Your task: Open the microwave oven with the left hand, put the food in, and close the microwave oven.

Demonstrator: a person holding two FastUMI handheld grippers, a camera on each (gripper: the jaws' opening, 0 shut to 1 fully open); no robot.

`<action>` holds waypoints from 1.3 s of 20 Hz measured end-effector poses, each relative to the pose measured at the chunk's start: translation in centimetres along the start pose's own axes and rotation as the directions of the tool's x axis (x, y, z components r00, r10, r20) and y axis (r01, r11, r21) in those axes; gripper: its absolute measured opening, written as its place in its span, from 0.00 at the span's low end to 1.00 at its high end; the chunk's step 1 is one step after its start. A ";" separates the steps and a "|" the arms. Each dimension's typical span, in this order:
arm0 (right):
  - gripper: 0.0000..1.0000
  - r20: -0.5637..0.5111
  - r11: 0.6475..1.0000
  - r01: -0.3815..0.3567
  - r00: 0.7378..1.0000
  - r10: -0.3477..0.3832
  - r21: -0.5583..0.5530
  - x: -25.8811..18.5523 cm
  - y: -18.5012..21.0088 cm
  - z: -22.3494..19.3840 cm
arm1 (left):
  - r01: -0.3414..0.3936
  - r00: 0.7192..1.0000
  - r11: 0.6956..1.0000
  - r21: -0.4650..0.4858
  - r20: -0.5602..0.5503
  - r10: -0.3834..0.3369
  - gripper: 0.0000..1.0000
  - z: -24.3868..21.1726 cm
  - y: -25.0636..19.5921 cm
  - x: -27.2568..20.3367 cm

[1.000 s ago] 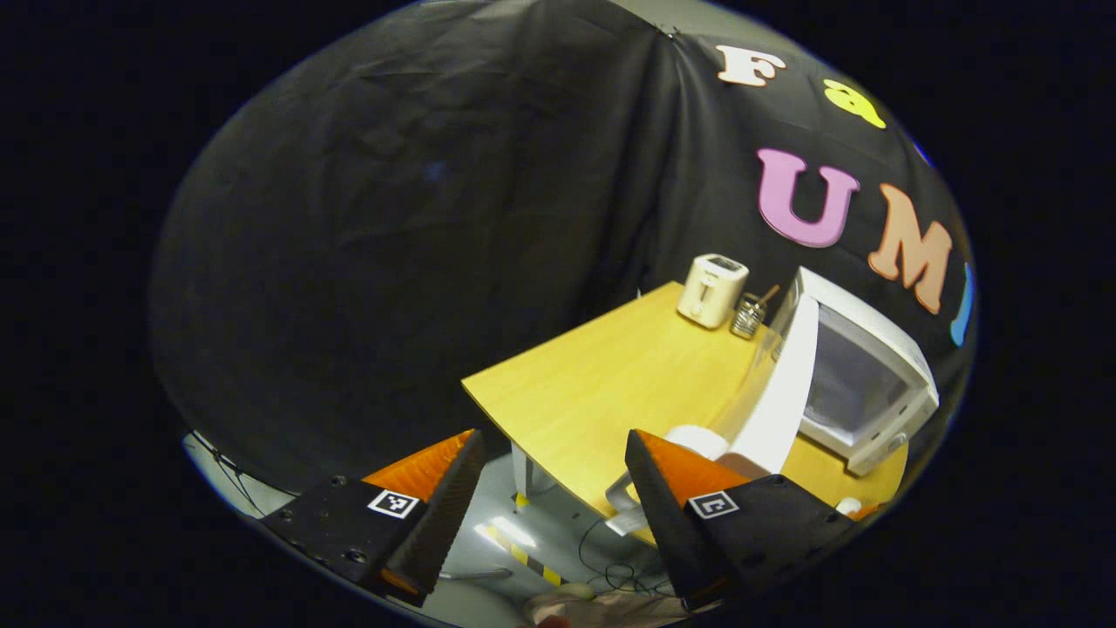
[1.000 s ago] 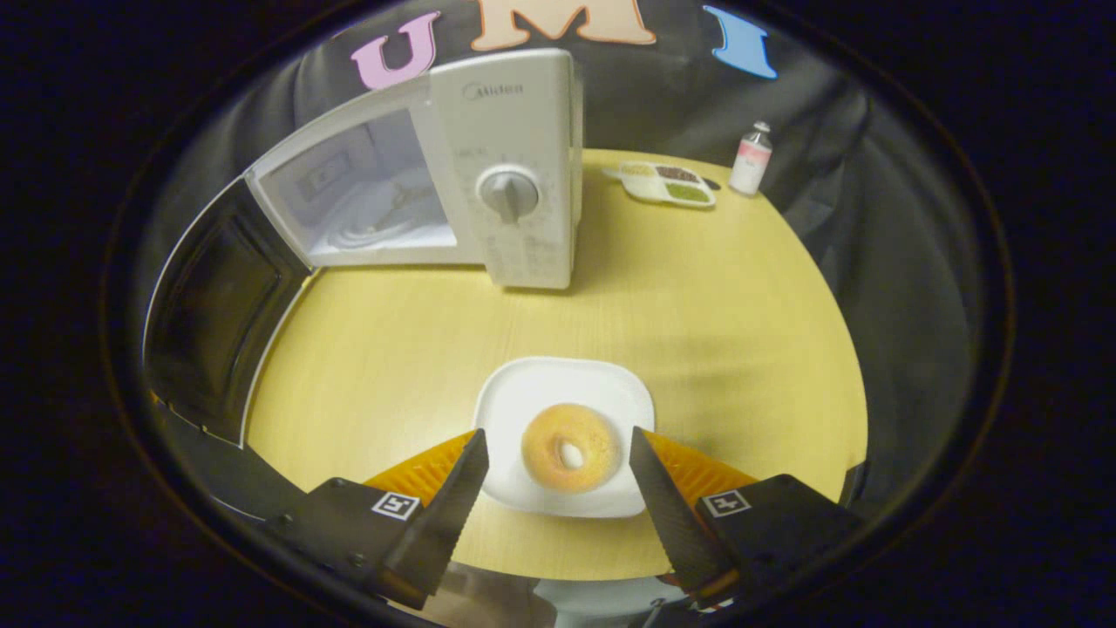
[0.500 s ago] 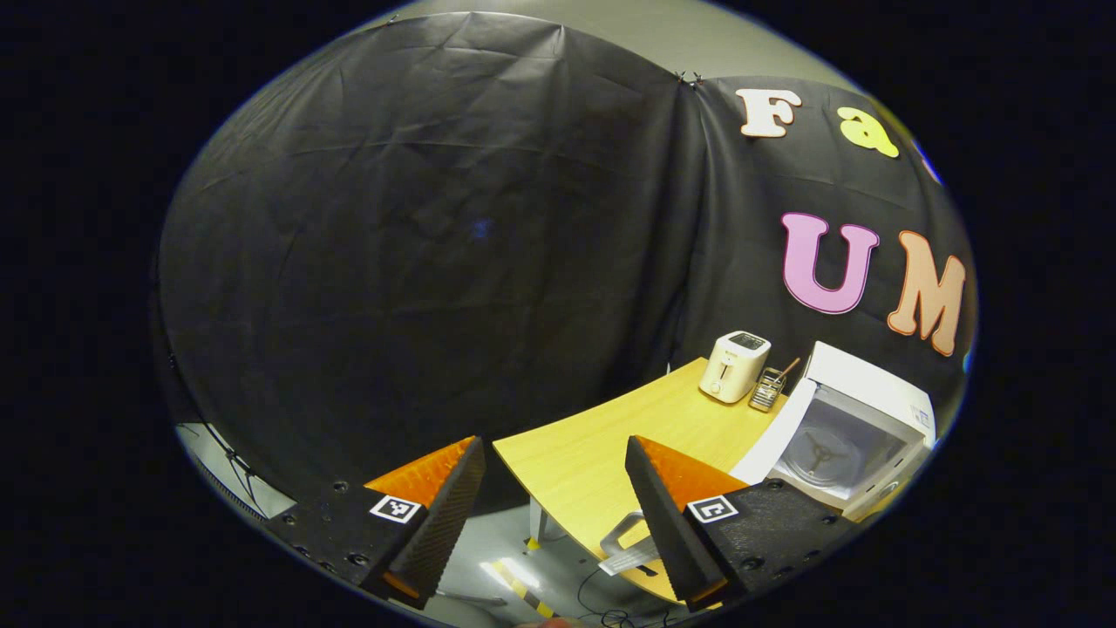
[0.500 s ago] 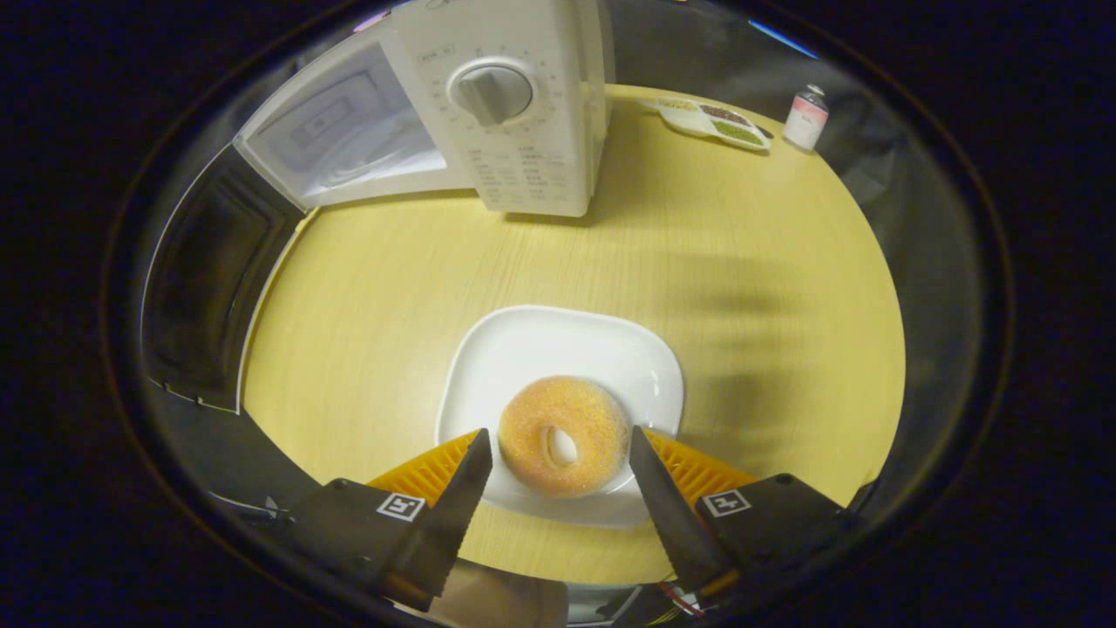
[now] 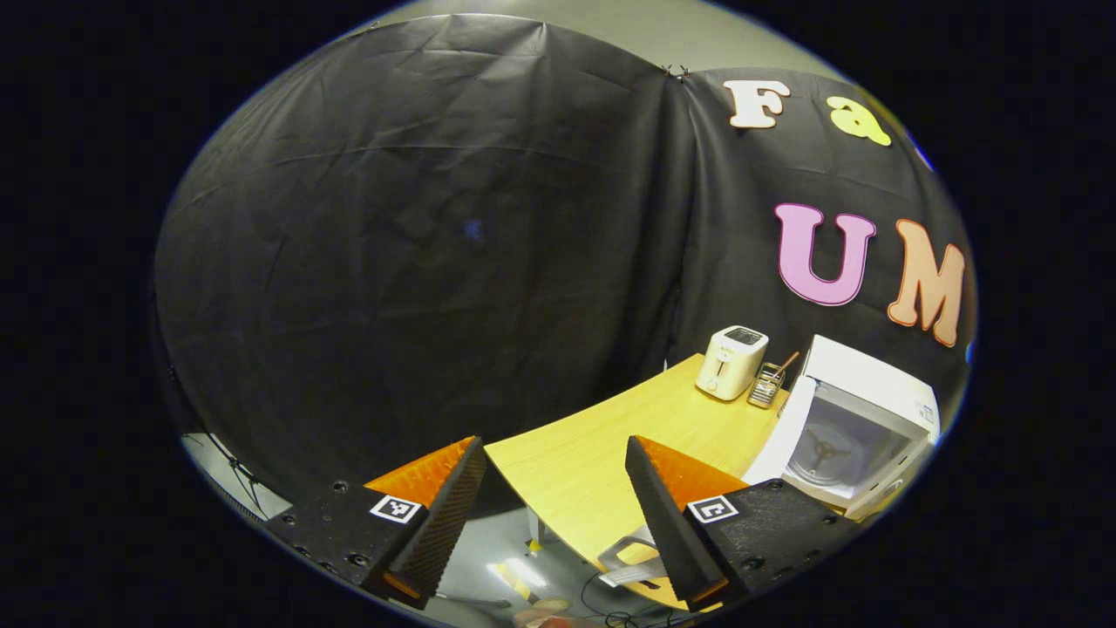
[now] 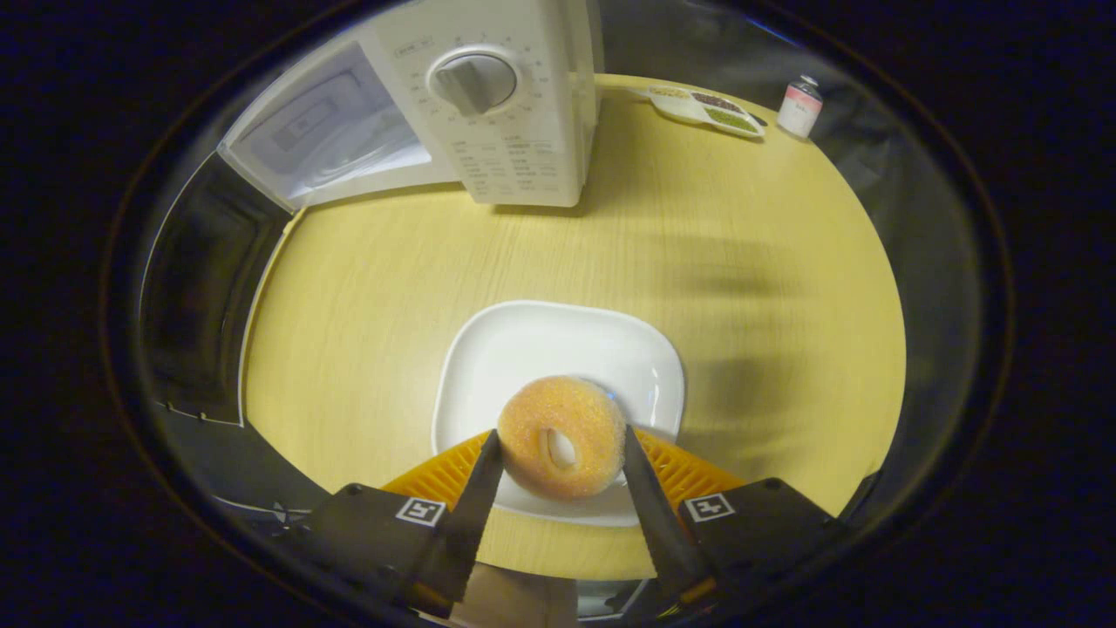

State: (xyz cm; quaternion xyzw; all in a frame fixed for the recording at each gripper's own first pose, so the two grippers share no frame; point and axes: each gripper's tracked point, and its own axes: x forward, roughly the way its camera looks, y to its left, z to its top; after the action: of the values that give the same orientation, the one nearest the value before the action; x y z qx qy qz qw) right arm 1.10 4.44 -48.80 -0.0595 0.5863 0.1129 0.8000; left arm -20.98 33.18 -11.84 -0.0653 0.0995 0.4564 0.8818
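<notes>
A sugared doughnut point(image 6: 562, 434) sits on a white plate point(image 6: 558, 349) near the front of the yellow table point(image 6: 741, 262). My right gripper point(image 6: 560, 436) is shut on the doughnut, one finger pressing each side, and the doughnut tips up a little. The white microwave point(image 6: 488, 105) stands at the back with its door point(image 6: 209, 288) swung wide open to the left. In the left gripper view, my left gripper point(image 5: 554, 449) is open and holds nothing, off the table's left end. The microwave point(image 5: 859, 419) lies far to its right, turntable cavity showing.
A white toaster point(image 5: 731, 362) and a small utensil holder point(image 5: 765, 388) stand left of the microwave. A divided condiment tray point(image 6: 702, 109) and a small bottle point(image 6: 798, 96) sit at the back right. Cables lie on the floor point(image 5: 523, 571) below the table edge.
My right gripper came down over the plate and its fingers closed onto the doughnut. My left gripper drew back from the microwave door and now holds almost still.
</notes>
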 end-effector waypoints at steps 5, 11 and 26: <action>0.84 0.053 0.995 -0.002 0.999 -0.003 0.100 -2.3 3.7 -0.1 | 0.101 0.994 0.995 0.009 -0.045 -0.101 0.95 -0.6 -0.8 3.9; 0.83 0.184 0.970 -0.102 0.981 0.061 0.219 -5.4 12.6 1.7 | 0.258 0.961 0.966 0.024 -0.105 -0.254 0.95 -1.3 -2.7 8.3; 0.83 0.556 0.833 -0.362 0.827 0.080 0.418 -4.9 24.7 15.4 | 0.479 0.862 0.876 0.045 -0.214 -0.460 0.95 -3.7 -8.7 11.9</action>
State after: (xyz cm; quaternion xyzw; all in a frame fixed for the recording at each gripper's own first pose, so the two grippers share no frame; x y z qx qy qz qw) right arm 7.76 31.26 -38.52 0.2560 0.3609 0.0621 0.8946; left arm -7.57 36.86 -18.06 -0.0898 0.1892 0.2135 0.9542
